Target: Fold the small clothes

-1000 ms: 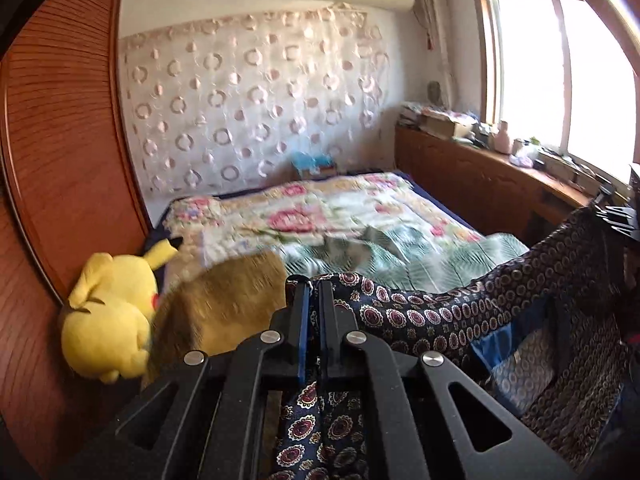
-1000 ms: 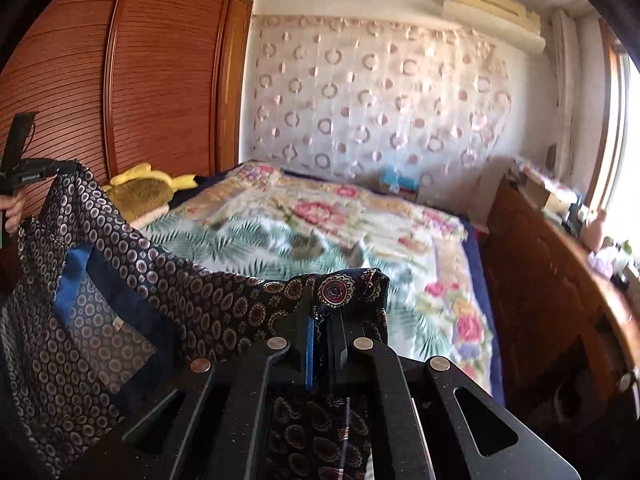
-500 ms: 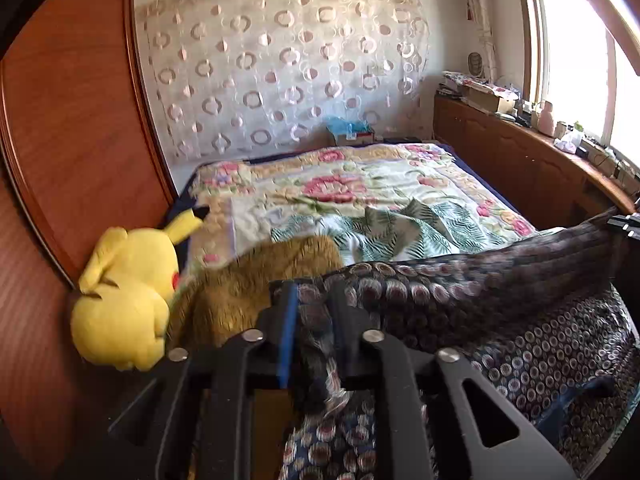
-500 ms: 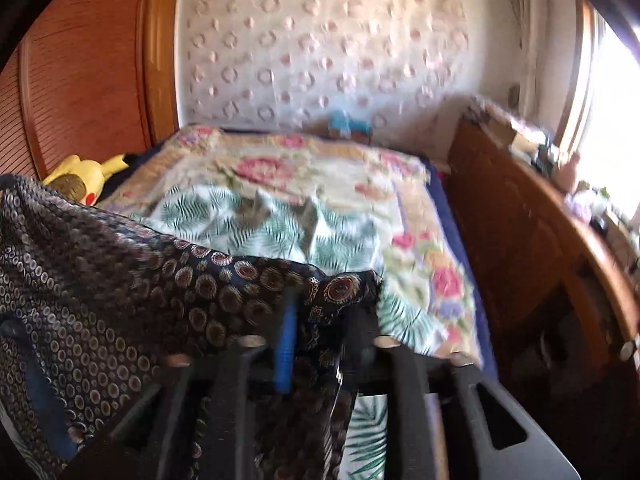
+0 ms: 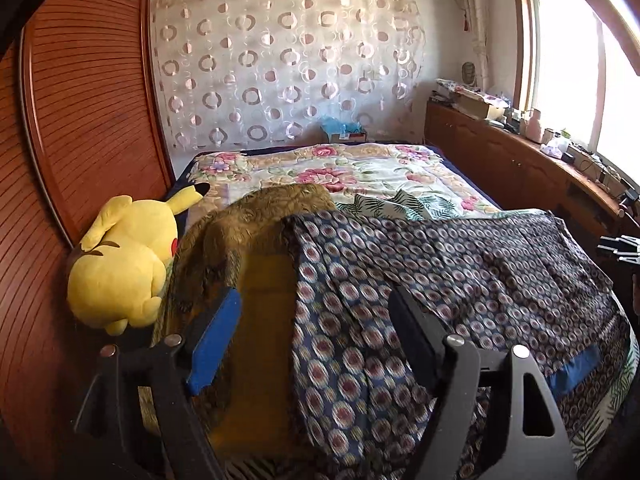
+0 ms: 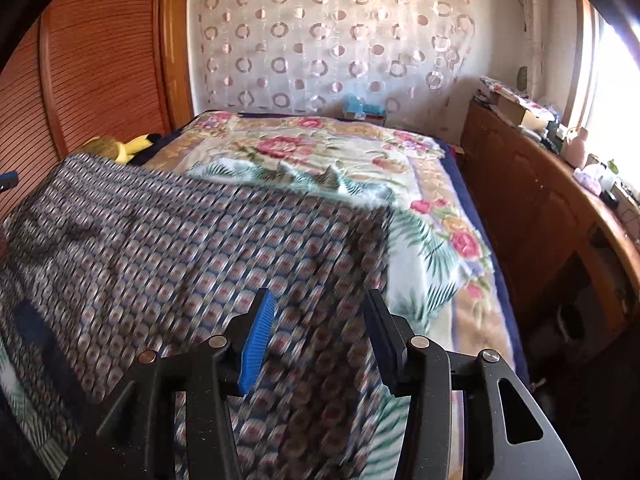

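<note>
Nearest, the left gripper (image 5: 316, 332) and right gripper (image 6: 316, 330) are held with jaws spread, nothing between them. Below them the dark navy medallion-print cotton garment (image 5: 460, 272) is laid flat on the floral quilted bed (image 5: 360, 168), presumably for folding. A yellow plush toy (image 5: 124, 260) is seen beside it.

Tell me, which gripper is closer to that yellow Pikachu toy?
Left. The left gripper hangs open right beside the Pikachu plush. The right gripper, also open, is across the patterned garment, with the plush far off by the wardrobe.
</note>
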`<state>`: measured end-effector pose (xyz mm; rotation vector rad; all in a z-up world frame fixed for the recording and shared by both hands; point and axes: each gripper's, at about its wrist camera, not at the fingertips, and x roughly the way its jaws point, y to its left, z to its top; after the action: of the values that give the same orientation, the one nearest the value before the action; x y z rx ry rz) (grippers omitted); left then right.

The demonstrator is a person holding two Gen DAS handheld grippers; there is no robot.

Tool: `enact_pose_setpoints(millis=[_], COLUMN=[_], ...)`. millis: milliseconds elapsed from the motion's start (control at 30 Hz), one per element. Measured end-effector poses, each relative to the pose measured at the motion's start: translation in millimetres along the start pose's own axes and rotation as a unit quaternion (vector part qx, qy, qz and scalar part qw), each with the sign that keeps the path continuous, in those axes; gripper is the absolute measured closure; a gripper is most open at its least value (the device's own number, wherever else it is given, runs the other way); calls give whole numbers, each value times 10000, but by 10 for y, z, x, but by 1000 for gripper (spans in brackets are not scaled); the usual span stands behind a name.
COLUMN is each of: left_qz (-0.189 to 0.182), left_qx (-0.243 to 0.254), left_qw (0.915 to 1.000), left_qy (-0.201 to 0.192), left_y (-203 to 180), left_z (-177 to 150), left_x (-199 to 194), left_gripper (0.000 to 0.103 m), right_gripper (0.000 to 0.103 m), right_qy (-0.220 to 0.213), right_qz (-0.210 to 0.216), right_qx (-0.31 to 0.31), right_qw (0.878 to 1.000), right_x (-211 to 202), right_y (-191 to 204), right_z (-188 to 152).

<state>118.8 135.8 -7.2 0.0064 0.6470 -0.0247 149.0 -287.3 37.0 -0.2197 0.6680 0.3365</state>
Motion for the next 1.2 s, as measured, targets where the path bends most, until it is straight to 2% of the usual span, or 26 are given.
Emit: enact_pose_setpoints(millis=[100, 333, 600, 833, 900, 933, 1000, 1200], left_qz=[-69, 3, 74, 173, 79, 24, -35, -62], left_qx=[17, 84, -130, -311, -369, -403, -468, -536], left_qw=[10000, 9999, 9997, 9992, 9992, 9991, 9988, 9985], left_qy=[62, 131, 169, 156, 141, 141, 122, 89], left_y=[-60, -180, -114, -12, 13, 29, 48, 50], left_z=[-113, -373, -627, -718, -730, -734, -731, -686], left_x=[-14, -39, -103, -108, -109, -112, -110, -57], left_gripper=[26, 26, 26, 26, 38, 40, 52, 70], right_gripper=[55, 55, 55, 55, 55, 55, 55, 55], right_qy=[96, 242, 310, 343, 375, 389, 362, 458], right_qz=[74, -120, -121, -69, -102, -110, -117, -36], right_qx=[60, 66, 219, 314, 273, 258, 257, 334], right_qw=[9999, 9996, 9992, 9989, 9989, 9988, 9989, 9984], right_x=[-88, -225, -360, -403, -413, -406, -453, -432], right_y=[-67, -140, -129, -100, -85, -78, -94, -148], right_z=[-224, -607, -840, -960, -993, -1013, -1024, -1032])
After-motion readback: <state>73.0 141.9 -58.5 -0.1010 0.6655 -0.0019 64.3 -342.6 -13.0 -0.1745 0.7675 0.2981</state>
